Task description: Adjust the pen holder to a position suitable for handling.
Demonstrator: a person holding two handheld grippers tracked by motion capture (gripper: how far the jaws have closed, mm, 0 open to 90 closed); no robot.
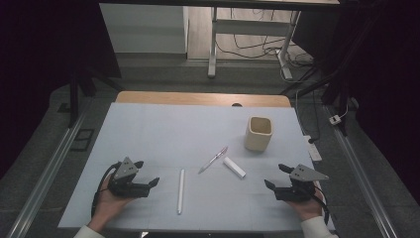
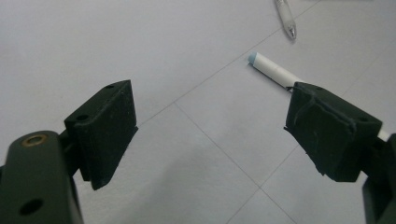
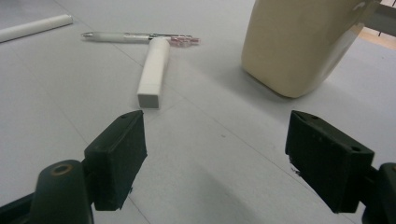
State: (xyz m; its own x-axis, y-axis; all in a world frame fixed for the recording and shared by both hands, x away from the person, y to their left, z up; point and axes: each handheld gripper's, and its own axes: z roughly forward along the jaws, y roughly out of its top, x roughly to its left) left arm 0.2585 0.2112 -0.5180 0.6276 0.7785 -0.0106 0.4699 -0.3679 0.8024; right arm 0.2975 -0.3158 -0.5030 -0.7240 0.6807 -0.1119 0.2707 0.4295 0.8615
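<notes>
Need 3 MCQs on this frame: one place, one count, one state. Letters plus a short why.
1. Where is the cup?
A far right of the mat
B near left corner
C between the claws

2. How many long thin items lie on the mat?
A one
B three
C five

3. The left claw is:
A shut on a pen
B open, holding nothing
C inside the cup

Answers: 1 A, it stands upright at the far right. 2 B, white stick, pen, white bar. 3 B, its jaws stand wide over bare mat.
</notes>
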